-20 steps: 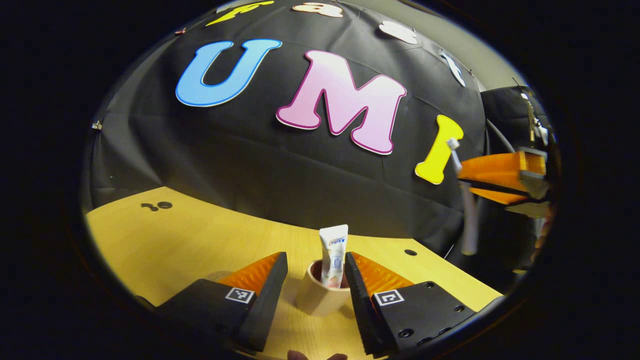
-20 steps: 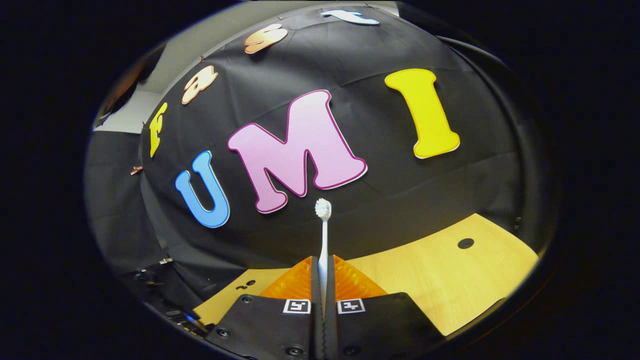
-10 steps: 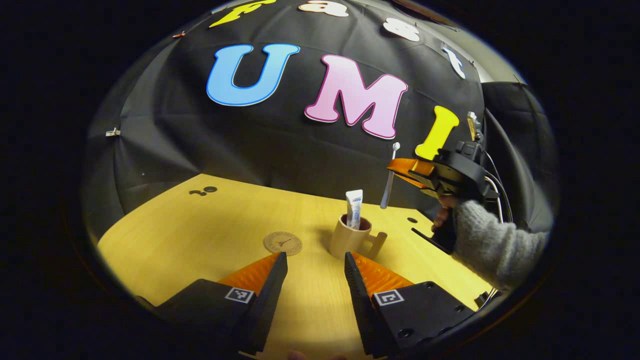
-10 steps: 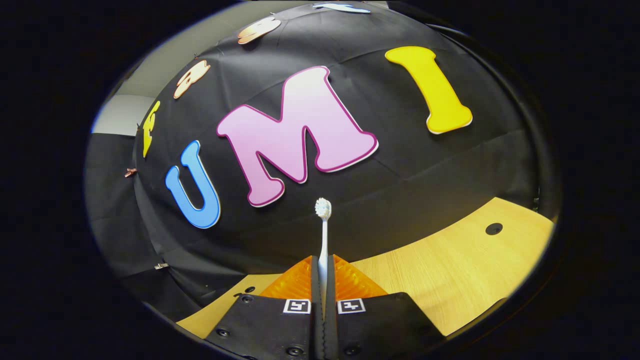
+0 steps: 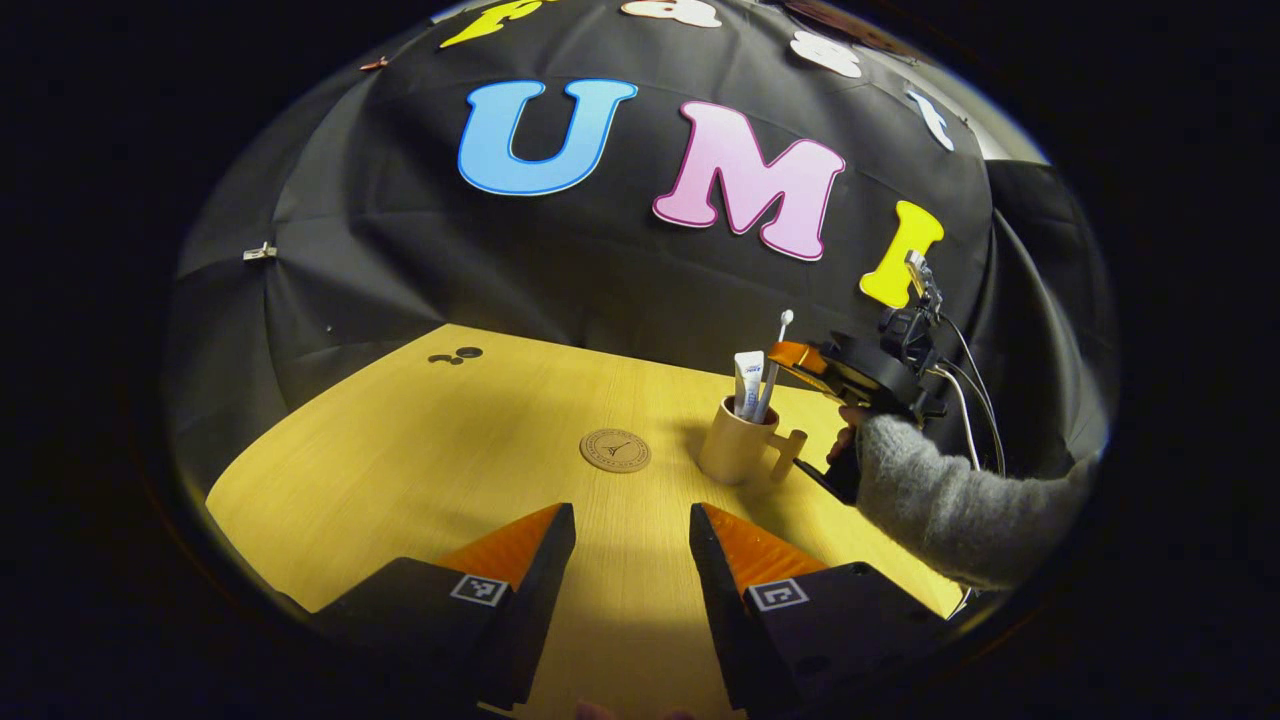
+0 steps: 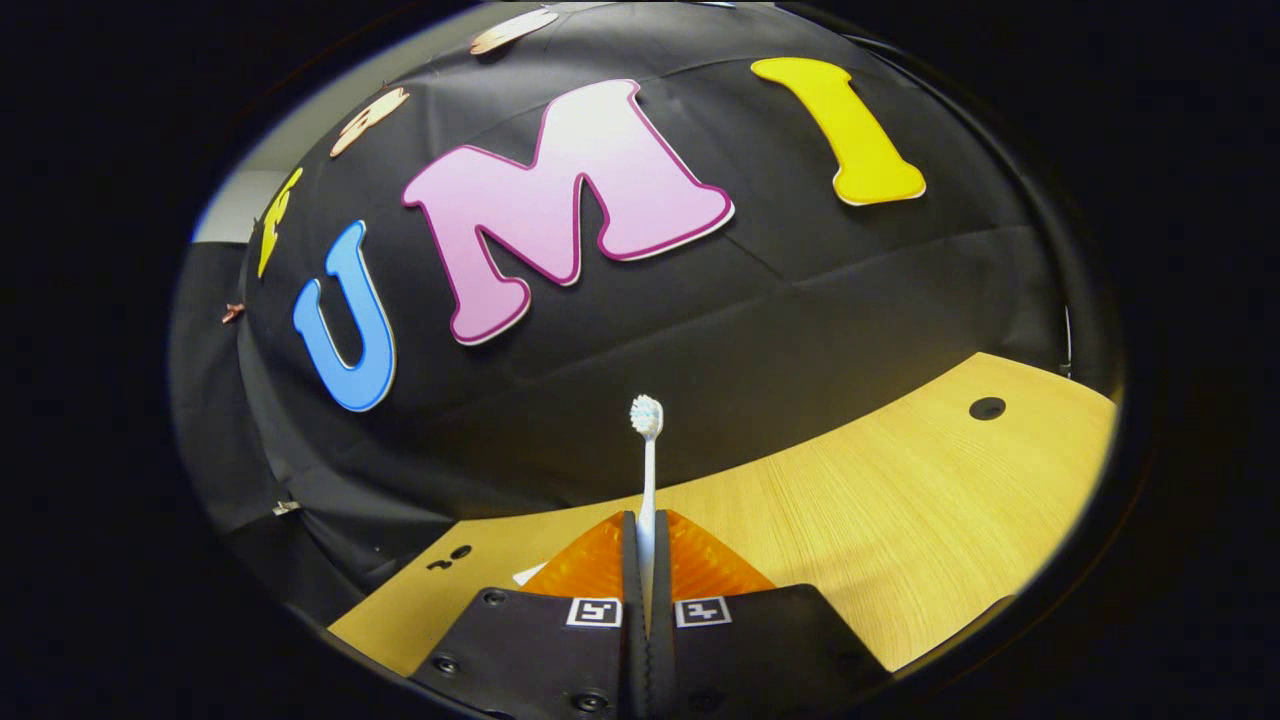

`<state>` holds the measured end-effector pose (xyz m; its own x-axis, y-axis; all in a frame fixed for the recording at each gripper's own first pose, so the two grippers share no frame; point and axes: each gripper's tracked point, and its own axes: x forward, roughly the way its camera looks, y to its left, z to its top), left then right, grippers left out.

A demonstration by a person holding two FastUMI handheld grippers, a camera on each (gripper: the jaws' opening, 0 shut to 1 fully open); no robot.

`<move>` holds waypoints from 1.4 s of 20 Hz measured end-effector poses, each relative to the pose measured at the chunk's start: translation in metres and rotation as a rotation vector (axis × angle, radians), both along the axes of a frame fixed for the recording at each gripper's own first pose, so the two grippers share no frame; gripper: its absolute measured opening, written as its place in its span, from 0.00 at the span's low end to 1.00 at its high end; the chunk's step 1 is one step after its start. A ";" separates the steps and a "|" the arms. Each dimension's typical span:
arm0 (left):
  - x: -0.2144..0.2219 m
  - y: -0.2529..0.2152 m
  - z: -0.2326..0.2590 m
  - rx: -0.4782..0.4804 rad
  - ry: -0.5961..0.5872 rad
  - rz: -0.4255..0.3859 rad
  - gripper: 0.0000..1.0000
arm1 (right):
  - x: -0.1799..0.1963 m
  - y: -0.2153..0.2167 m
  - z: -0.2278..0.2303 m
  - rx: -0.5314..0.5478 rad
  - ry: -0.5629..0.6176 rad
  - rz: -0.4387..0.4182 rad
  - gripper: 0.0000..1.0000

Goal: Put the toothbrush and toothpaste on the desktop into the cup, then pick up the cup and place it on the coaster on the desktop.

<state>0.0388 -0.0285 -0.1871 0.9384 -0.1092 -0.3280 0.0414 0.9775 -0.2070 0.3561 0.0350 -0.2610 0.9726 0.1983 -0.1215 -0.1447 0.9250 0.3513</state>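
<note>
A tan cup with a handle stands on the wooden desktop. A white toothpaste tube stands upright in it. My right gripper is shut on a white toothbrush, whose lower end dips into the cup beside the tube. In the right gripper view the toothbrush rises between the closed fingers of my right gripper, bristles up. My left gripper is open and holds nothing, well back from the cup. A round brown coaster lies just left of the cup.
A grey sleeve and hand hold the right gripper at the desk's right side, with cables behind. Small dark holes mark the far left of the desktop, and another hole is in the right gripper view.
My left gripper has drawn back from the cup, which now looks small and far. The right gripper has brought the toothbrush over and down until its lower end enters the cup.
</note>
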 end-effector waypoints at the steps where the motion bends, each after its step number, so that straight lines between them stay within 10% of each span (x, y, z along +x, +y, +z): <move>1: 0.001 0.002 -0.001 0.004 0.000 0.005 0.72 | -0.002 0.001 -0.006 -0.015 0.006 0.001 0.05; 16: 0.012 0.013 0.004 0.013 -0.012 0.037 0.72 | -0.052 -0.002 -0.033 -0.130 0.122 0.103 0.23; 20: 0.011 0.017 0.004 0.017 -0.017 0.030 0.72 | -0.080 -0.020 -0.017 -0.167 0.190 0.176 0.54; 28: 0.003 0.029 0.005 0.038 -0.012 0.014 0.72 | -0.117 -0.045 -0.034 -0.513 0.500 0.450 0.63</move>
